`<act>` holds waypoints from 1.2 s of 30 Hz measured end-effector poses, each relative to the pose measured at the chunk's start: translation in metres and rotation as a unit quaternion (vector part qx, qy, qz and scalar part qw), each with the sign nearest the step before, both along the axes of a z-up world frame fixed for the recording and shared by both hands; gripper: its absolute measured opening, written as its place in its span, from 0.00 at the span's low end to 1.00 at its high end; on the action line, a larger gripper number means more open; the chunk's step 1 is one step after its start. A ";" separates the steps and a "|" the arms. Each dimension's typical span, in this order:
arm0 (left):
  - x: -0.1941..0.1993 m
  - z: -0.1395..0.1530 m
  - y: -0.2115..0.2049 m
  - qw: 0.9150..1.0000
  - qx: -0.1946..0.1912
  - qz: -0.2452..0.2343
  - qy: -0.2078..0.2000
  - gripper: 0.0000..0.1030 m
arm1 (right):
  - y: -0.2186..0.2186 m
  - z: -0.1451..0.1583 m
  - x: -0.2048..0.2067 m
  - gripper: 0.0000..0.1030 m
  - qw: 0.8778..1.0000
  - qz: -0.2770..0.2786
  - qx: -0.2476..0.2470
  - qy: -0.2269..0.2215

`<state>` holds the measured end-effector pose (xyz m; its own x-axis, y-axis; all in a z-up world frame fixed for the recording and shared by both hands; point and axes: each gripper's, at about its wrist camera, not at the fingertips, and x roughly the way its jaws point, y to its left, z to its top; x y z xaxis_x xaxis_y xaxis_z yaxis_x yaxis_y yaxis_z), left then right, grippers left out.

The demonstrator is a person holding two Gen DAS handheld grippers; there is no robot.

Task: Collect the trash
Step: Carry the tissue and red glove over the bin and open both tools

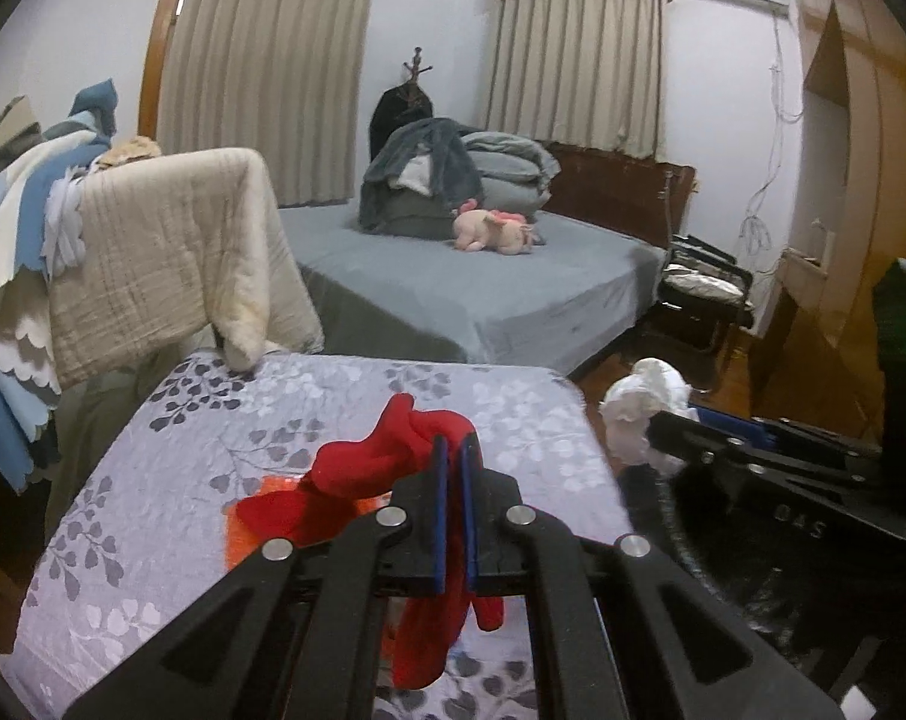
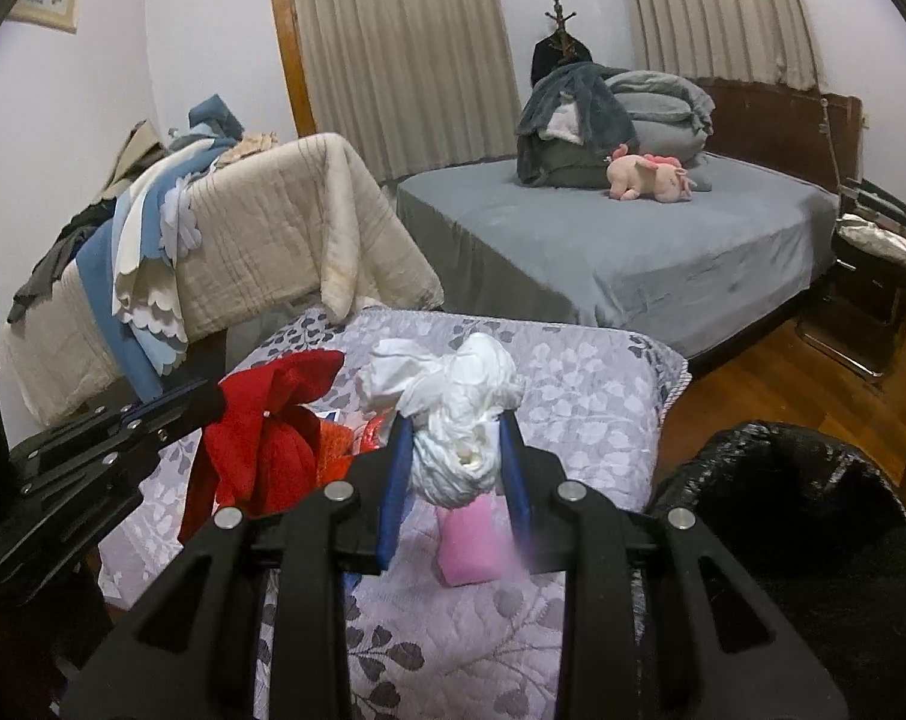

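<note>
My left gripper (image 1: pixel 456 444) is shut on a crumpled red cloth-like piece (image 1: pixel 363 468), which hangs from the blue pads above the floral quilt (image 1: pixel 153 480). From the right wrist view, the left gripper (image 2: pixel 213 396) comes in from the left with the red piece (image 2: pixel 267 420) dangling. My right gripper (image 2: pixel 453 420) is shut on a white crumpled wad (image 2: pixel 453 384) that bulges above its blue fingers (image 2: pixel 393 480). The same white wad (image 1: pixel 645 402) shows at the right in the left wrist view, over the bin's edge.
A bin lined with a black bag (image 2: pixel 813 510) stands right of the quilt. A pink packet (image 2: pixel 468 546) and orange-red wrappers (image 2: pixel 339 444) lie on the quilt (image 2: pixel 573 396). Draped blankets (image 2: pixel 261 240) hang to the left, and a grey bed (image 2: pixel 633 252) with a pink plush lies behind.
</note>
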<state>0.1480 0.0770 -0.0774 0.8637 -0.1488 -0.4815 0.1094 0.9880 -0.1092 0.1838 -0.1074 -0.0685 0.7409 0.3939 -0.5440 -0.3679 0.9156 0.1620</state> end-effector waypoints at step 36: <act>0.020 -0.014 -0.239 0.965 -0.041 -0.253 0.054 0.05 | -0.237 -0.021 -0.064 0.31 0.970 -0.237 -0.043 0.027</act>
<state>0.1677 -0.1616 -0.0914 0.6157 -0.5806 -0.5327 0.5600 0.7980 -0.2226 0.1199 -0.3442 -0.0896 0.7968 -0.0325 -0.6033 0.1053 0.9907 0.0857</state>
